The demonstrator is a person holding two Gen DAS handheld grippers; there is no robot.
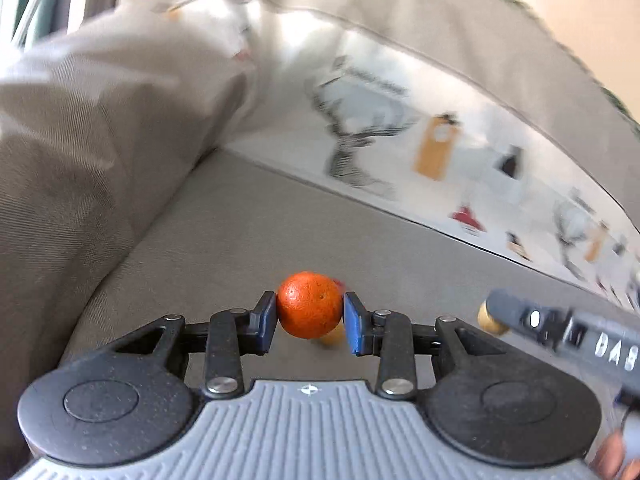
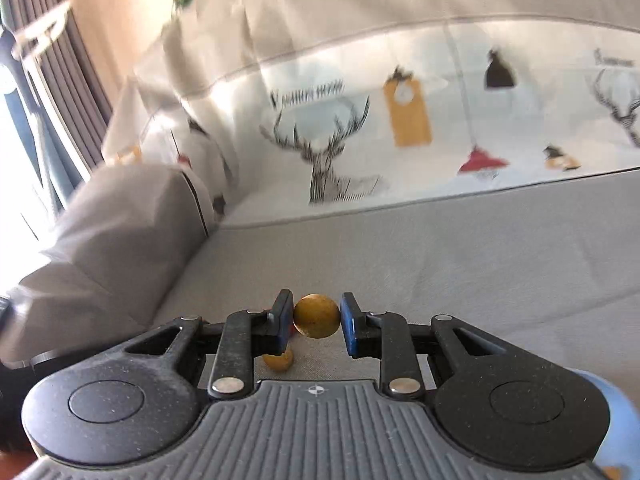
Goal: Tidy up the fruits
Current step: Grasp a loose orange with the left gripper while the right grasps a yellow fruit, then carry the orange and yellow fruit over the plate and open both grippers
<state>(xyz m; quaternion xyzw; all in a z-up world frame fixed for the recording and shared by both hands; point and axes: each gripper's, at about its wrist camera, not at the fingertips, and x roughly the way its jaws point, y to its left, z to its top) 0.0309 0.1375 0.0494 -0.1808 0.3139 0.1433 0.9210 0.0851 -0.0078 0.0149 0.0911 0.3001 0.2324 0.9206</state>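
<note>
Now | left claw (image 1: 310, 316): 1 orange (image 1: 309, 305) | right claw (image 2: 316, 318): 1 yellow-brown fruit (image 2: 316, 316)

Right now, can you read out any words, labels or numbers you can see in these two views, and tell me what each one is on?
"DAS", white letters, partly cut off and blurred, on the right gripper arm seen in the left wrist view.
Dark script line above the stag on the printed sofa cover: too blurred to read.
Second script line near that cover's right edge: too blurred to read.
No text on the orange or the yellow-brown fruit.
</note>
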